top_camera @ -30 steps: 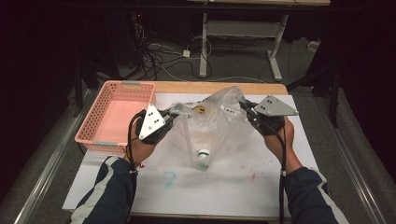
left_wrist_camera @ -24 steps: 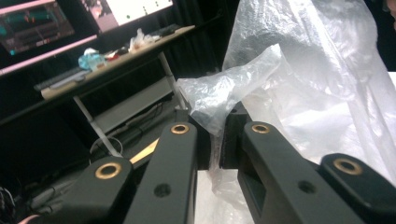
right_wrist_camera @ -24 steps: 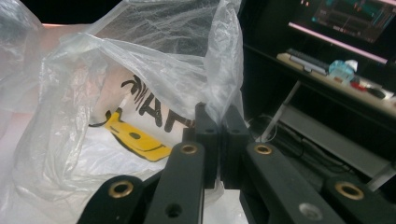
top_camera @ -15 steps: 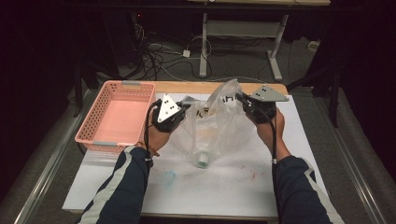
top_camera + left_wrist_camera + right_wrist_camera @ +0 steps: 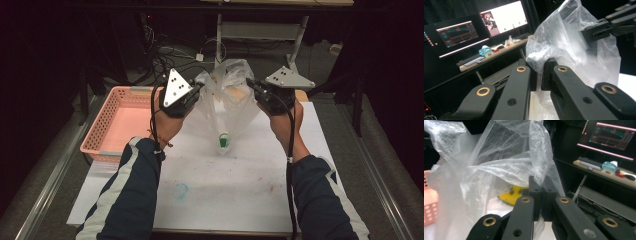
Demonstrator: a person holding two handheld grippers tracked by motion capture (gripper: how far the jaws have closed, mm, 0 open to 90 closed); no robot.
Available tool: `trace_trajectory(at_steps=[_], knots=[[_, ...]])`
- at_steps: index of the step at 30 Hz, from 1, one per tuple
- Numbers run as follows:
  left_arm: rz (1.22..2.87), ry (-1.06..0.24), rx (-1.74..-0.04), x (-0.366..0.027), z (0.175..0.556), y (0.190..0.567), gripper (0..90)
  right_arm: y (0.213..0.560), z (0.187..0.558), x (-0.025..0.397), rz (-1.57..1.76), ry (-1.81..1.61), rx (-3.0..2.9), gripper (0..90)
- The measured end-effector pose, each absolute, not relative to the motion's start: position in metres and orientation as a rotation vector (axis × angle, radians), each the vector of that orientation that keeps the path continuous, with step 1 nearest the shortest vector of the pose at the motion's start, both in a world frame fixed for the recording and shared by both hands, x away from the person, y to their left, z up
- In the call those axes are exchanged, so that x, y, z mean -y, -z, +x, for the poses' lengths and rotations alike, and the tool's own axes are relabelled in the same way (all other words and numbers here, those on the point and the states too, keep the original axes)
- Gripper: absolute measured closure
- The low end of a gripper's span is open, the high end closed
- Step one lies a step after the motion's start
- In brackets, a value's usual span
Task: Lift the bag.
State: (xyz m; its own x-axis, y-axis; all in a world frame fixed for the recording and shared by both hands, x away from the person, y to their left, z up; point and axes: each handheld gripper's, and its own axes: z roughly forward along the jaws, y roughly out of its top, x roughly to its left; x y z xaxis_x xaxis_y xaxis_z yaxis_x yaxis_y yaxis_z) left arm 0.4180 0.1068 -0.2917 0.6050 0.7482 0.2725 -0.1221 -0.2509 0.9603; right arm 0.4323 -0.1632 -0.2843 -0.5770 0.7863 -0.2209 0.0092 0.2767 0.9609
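Light falls from above onto the white worktop (image 5: 240, 185), which is bright, while the room around it sinks into near black. The high view is soft and slightly grainy. In both gripper views the near black tongs are blurred, the plastic bag (image 5: 579, 50) catches pale glare, and the monitors (image 5: 504, 18) glow, washed out.

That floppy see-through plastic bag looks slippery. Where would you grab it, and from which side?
Best by its crumpled top rim, one pinch from each side. The clear plastic bag hangs limp, and film bunched thick at the rim gives the jaws something to bite. The left gripper and right gripper each clamp a gathered fold there, so the small green-capped bottle sags at the bottom.
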Motion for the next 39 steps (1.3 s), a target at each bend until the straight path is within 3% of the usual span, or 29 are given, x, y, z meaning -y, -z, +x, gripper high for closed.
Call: trace_trajectory(at_steps=[12, 27, 39], knots=[[1.544, -0.945, -0.53, -0.114, 0.408, 0.261, 85.8, 0.242, 0.416, 0.173, 0.701, -1.404, -1.759, 90.0], [1.46, -1.023, -0.745, -0.181, 0.419, 0.256, 86.0, 0.248, 0.434, 0.233, 0.911, -1.375, -1.704, 90.0], [1.464, -0.996, -0.769, -0.174, 0.424, 0.262, 85.9, 0.247, 0.433, 0.237, 0.908, -1.34, -1.697, 90.0]])
